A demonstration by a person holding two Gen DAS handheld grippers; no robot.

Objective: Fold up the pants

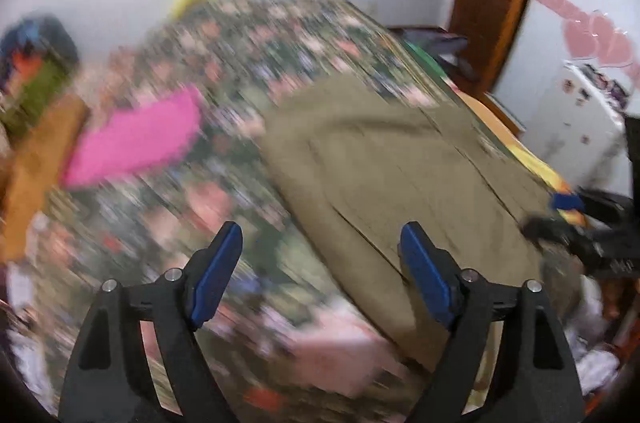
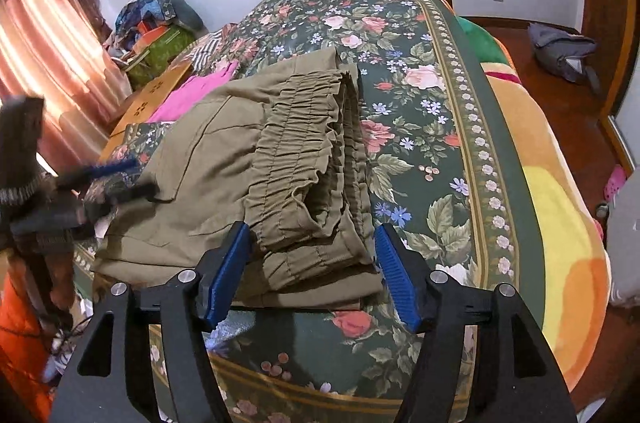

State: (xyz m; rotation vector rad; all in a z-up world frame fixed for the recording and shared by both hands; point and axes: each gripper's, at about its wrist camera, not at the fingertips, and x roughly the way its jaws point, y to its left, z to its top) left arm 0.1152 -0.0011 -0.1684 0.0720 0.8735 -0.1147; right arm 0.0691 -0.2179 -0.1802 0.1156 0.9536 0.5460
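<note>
Olive-green pants [image 2: 248,167] lie folded on a floral bedspread [image 2: 416,111], with the gathered waistband [image 2: 304,159] toward the right wrist camera. My right gripper [image 2: 314,267] is open, its blue pads either side of the waistband's near end, holding nothing. In the blurred left wrist view the pants [image 1: 400,183] lie ahead and to the right. My left gripper [image 1: 320,263] is open and empty above the bedspread beside the pants' left edge. The left gripper also shows blurred in the right wrist view [image 2: 112,183] at the pants' left edge.
A pink garment [image 2: 192,95] and a brown cardboard box [image 2: 156,95] lie left of the pants. Bags and clutter [image 2: 160,31] are stacked by the curtain. A colourful blanket [image 2: 560,207] covers the bed's right side. A grey bag [image 2: 560,51] sits on the wooden floor.
</note>
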